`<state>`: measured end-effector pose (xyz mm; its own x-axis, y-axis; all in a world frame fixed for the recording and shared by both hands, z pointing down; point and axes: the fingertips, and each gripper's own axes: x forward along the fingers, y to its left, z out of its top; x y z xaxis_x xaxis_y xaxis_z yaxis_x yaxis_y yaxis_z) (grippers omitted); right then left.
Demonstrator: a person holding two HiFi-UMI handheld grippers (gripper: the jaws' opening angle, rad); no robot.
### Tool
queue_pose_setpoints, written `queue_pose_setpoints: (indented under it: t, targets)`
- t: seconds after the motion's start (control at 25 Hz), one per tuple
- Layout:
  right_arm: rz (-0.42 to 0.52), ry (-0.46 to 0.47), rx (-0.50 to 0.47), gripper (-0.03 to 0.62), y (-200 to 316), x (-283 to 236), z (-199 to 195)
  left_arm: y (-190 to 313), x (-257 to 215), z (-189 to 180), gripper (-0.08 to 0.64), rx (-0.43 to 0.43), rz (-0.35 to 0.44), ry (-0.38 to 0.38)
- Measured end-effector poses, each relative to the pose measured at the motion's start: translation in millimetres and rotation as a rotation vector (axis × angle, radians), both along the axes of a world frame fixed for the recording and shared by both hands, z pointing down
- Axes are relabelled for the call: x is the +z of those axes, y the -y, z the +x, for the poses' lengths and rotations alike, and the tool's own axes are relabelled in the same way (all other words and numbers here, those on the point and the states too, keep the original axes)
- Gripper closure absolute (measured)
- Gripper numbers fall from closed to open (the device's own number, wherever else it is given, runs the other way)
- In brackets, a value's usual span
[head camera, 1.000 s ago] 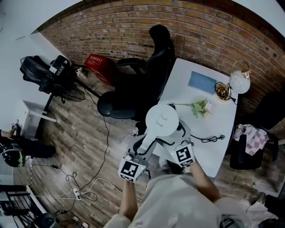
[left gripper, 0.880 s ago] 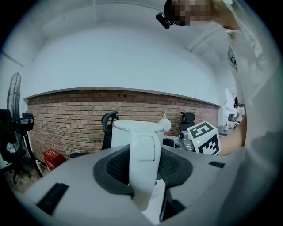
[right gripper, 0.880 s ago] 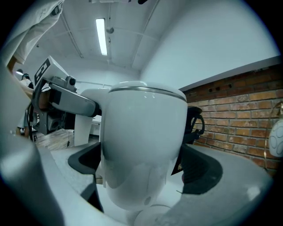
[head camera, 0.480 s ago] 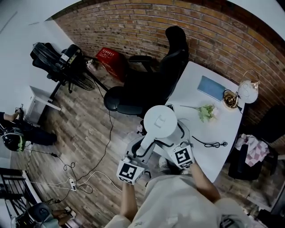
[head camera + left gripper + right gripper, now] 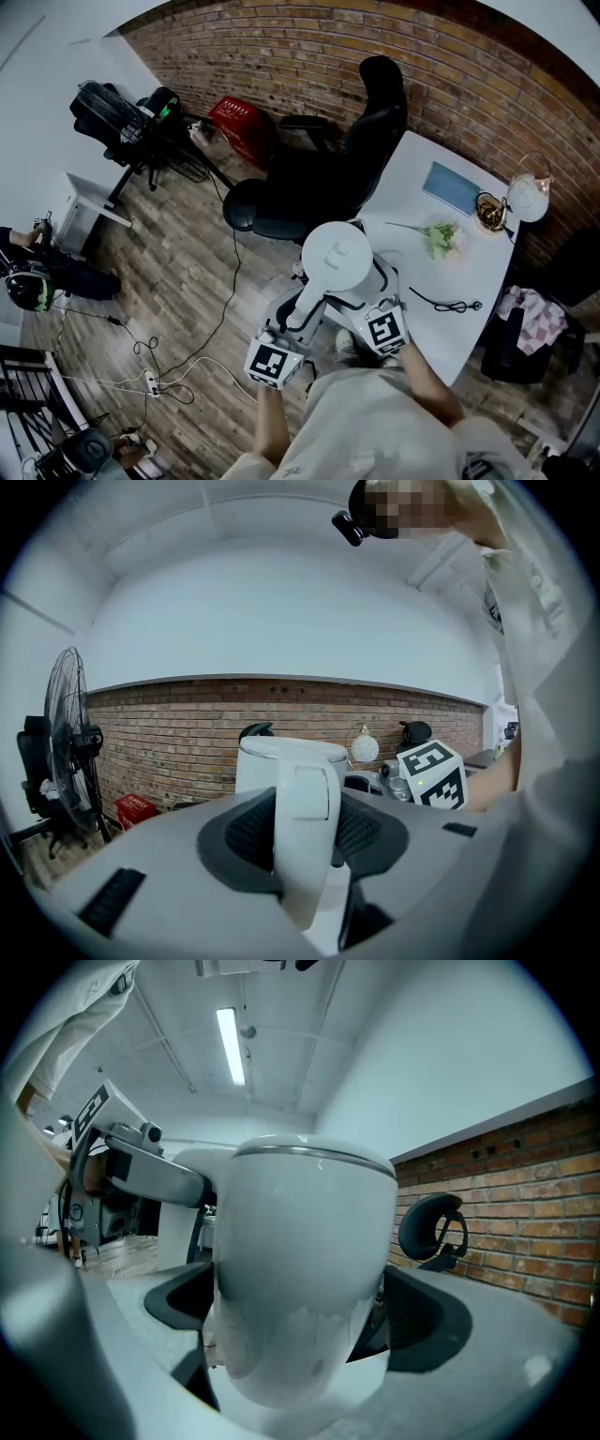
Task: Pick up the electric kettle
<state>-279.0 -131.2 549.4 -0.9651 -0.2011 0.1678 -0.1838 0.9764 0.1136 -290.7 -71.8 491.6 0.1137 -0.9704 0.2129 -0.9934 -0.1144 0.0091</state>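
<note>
The left hand-held gripper (image 5: 305,832) pinches the white electric kettle (image 5: 337,258) by its handle (image 5: 304,794); the right hand-held gripper (image 5: 300,1326) clamps its body; it seems lifted off the worktop (image 5: 417,192).

Left tool (image 5: 305,841) clamped on kettle (image 5: 338,258) handle, right tool (image 5: 298,1335) jaws pressing its body, both forearms (image 5: 427,370) close together

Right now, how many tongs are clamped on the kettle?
2. The left tongs clamp the kettle by its handle; the right tongs clamp its round body. Neither is hidden.
</note>
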Motion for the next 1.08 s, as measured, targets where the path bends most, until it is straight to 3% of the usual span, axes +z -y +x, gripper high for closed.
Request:
queue_pose_setpoints:
  t: [0.16,0.48,0.68,0.88,1.08]
  targets:
    - [0.054,-0.023,-0.014,0.032,-1.4,-1.1,-3.2,-3.6,2.8,-3.6,0.414,0.005,0.002,-0.001]
    - [0.029,-0.016,0.025,0.032,-4.1,-1.5,-7.7,-5.5,1.8,-9.6,0.413,0.032,0.009,-0.011]
    - [0.082,-0.051,0.026,0.032,-3.8,-2.1,-11.7,-4.8,0.7,-14.7,0.413,0.064,0.028,-0.015]
    - [0.029,-0.029,0.073,0.032,-0.1,-2.6,-18.8,0.6,-2.9,-21.7,0.413,0.098,0.049,-0.025]
    - [0.064,-0.048,0.070,0.033,5.8,-0.1,-27.7,4.9,3.2,-34.4,0.413,0.091,0.003,-0.027]
